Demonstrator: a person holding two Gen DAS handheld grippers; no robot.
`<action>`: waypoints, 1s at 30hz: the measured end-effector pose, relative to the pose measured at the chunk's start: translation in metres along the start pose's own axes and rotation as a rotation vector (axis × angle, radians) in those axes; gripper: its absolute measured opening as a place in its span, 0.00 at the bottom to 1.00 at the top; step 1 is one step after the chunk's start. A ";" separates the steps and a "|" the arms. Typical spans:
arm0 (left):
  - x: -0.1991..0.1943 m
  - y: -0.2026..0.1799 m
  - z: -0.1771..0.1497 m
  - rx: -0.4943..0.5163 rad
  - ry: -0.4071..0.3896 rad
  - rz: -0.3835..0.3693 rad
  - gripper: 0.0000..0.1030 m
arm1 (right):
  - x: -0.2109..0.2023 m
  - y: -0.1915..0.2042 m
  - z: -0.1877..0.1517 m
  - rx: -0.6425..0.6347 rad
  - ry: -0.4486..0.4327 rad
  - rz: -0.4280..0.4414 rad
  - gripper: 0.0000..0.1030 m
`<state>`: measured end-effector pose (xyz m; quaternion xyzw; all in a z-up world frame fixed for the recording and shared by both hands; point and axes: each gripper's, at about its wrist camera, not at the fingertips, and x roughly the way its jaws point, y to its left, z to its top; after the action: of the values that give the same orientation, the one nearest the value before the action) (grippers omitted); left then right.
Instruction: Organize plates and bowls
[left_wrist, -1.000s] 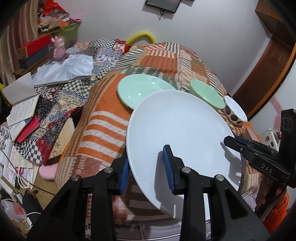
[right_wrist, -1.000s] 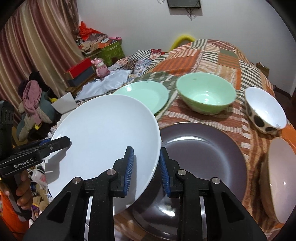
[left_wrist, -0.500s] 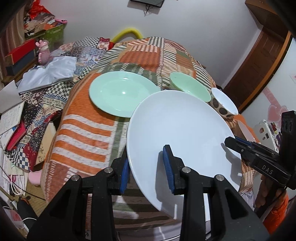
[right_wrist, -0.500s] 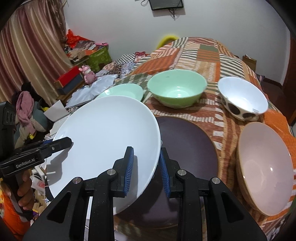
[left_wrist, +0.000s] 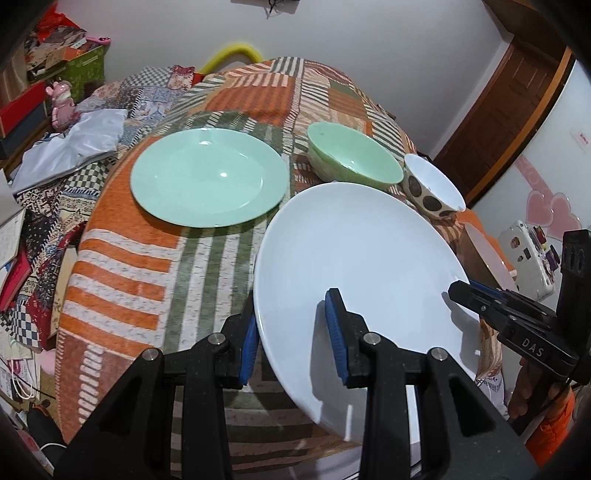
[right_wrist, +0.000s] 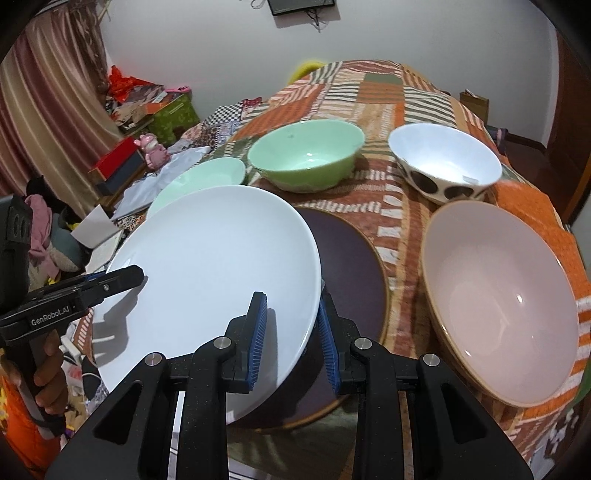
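Left gripper (left_wrist: 291, 332) clamped on the near-left rim of the large round white ceramic plate (left_wrist: 354, 266), one blue pad above the plate, one below. Right gripper (right_wrist: 291, 332) clamped on the opposite rim of the same plate, pads either side of the edge. Plate is held between the two, tilted, above the patchwork orange-striped tablecloth (left_wrist: 122, 273).

From the right gripper: dark brown round plate (right_wrist: 354, 266) lies directly ahead under the white plate's right edge, flat on the cloth. Pale pink wide bowl with tan rim (right_wrist: 498, 280) to its right. Further ahead, mint green deep bowl (right_wrist: 306, 158), and right of that a white bowl with dark spots outside (right_wrist: 443, 162).

From the left gripper: mint green flat plate (left_wrist: 208, 181) ahead and left, on the cloth, apart from the white plate.
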<state>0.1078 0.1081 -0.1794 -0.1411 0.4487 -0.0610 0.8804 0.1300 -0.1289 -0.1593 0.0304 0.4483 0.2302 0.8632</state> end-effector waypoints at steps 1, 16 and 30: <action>0.002 -0.001 0.000 0.002 0.005 -0.001 0.33 | 0.000 -0.002 -0.001 0.006 0.003 -0.004 0.25; 0.033 -0.005 0.001 0.016 0.064 -0.016 0.33 | 0.005 -0.012 -0.010 0.041 0.022 -0.056 0.25; 0.049 -0.009 0.013 0.031 0.060 0.003 0.33 | 0.007 -0.013 -0.011 0.052 0.010 -0.079 0.25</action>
<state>0.1474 0.0910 -0.2070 -0.1249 0.4741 -0.0710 0.8687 0.1295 -0.1394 -0.1744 0.0339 0.4595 0.1845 0.8681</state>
